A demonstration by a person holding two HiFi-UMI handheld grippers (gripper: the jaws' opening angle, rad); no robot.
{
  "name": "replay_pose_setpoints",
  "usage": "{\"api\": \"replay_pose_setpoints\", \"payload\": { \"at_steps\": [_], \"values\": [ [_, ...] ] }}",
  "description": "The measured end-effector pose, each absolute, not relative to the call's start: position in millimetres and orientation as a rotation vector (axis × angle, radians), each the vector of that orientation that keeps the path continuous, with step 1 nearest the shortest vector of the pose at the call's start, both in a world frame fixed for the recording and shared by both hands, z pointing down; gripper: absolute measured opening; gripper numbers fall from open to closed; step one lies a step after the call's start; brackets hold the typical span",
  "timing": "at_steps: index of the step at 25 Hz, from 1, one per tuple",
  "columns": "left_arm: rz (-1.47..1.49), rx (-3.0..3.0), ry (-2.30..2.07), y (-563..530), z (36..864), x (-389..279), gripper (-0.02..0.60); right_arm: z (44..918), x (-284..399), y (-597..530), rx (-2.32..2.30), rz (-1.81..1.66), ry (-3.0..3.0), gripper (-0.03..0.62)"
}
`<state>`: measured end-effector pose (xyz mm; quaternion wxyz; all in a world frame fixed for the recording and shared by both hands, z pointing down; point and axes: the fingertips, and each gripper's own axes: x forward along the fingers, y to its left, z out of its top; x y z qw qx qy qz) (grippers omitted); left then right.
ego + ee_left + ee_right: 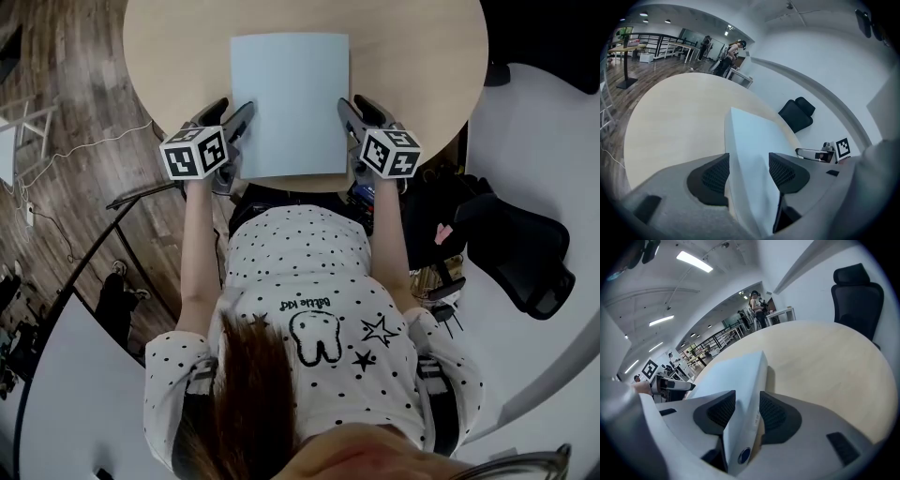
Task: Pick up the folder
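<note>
The folder (289, 103), pale blue and closed, lies flat on the round wooden table (412, 56). Its long sides run away from the person (309, 309) and its near edge sits close to the table's near rim. The left gripper (232, 111) is at the folder's left long edge, by the near corner. The right gripper (359, 108) is at the right long edge, directly opposite, so the two flank the folder level with each other. Each carries a marker cube, the left one's (195, 152) and the right one's (390, 152) both just off the rim on the person's side. In the left gripper view the jaws stand wide apart with the folder's edge between them. The folder's broad face shows in the gap, running from the left pad (715, 176) across toward the right pad (783, 171). It reads as a loose straddle and not a clamp, though the wide-angle view makes actual contact hard to judge. In the right gripper view the jaws are apart too, less widely, and the folder's thick side takes up most of the space between the dark ribbed pads (776, 416). A small blue disc (744, 455) shows on that side, close to the camera. The folder's far end rests on the tabletop and throws a thin shadow beside it. A black chair (855, 296) stands beyond the table, and wood floor (66, 84) shows to the person's left.
</note>
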<state>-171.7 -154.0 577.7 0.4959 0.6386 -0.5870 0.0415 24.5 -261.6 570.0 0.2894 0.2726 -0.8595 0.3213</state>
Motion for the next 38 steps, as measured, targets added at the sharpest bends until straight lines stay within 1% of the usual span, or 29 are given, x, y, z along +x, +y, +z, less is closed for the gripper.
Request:
{"api": "replay_pose_setpoints", "payload": {
  "at_steps": [9,13,17,19,25,28,38],
  "values": [
    [0.073,1.525,-1.356,-154.9,591.3,-162.9,0.261,574.9,25.1,-259.8,0.71,0.98,-2.288,0.186],
    [0.087,1.513,-1.356,-152.8,595.7,-161.6,0.261,577.3,24.1,-254.2,0.685,0.984,-2.277,0.215],
    [0.097,1.508,-1.366,-153.4,597.3,-161.8,0.262,580.1,24.3,-253.8,0.702,0.998,-2.271,0.218],
    [0.114,1.511,-1.37,-153.5,597.1,-162.9,0.276,580.5,26.2,-255.4,0.709,0.994,-2.264,0.249],
    [0.106,1.514,-1.345,-153.3,595.7,-159.7,0.278,579.7,23.8,-252.7,0.688,1.051,-2.265,0.238],
    [0.116,1.527,-1.33,-153.1,594.1,-156.1,0.293,579.7,18.8,-246.7,0.651,1.079,-2.253,0.238],
    [0.117,1.502,-1.355,-153.2,597.1,-152.9,0.293,584.8,20.8,-243.5,0.648,1.151,-2.225,0.241]
  ]
}}
